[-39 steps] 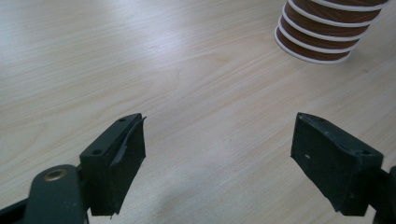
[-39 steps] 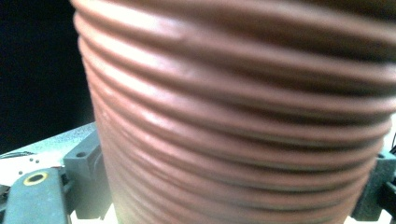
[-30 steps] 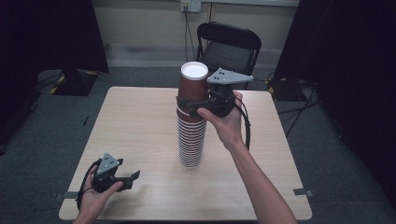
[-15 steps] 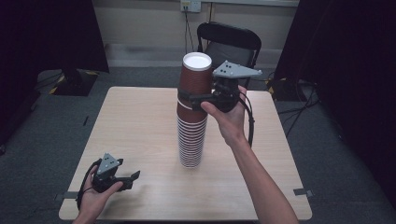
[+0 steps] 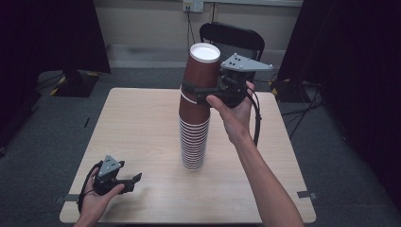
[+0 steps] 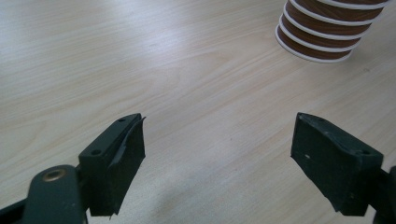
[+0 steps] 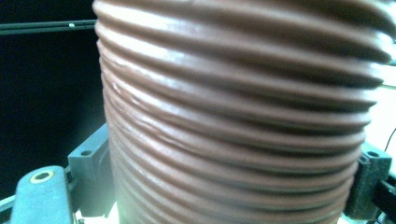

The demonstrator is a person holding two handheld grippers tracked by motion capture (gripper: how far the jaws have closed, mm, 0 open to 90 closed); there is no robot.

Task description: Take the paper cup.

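Ribbed glossy brown paper cup (image 7: 238, 116); matt pale wood-grain table (image 5: 137, 123).

Cup stack (image 6: 327, 28) top cut off in left gripper view.

Your cup stack (image 5: 194, 142) stands on the table (image 5: 142, 123) near its middle. Your top cup (image 5: 201, 78) sits above the stack. Your left gripper (image 5: 135, 180) lies left of the stack, nearer you. A chair (image 5: 231, 38) stands behind it.

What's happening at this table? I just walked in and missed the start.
A person is pulling the top cup off a tall stack of brown paper cups with the right gripper, its fingers clamped around the cup, having just closed a little. The left gripper rests open low over the table, holding nothing.
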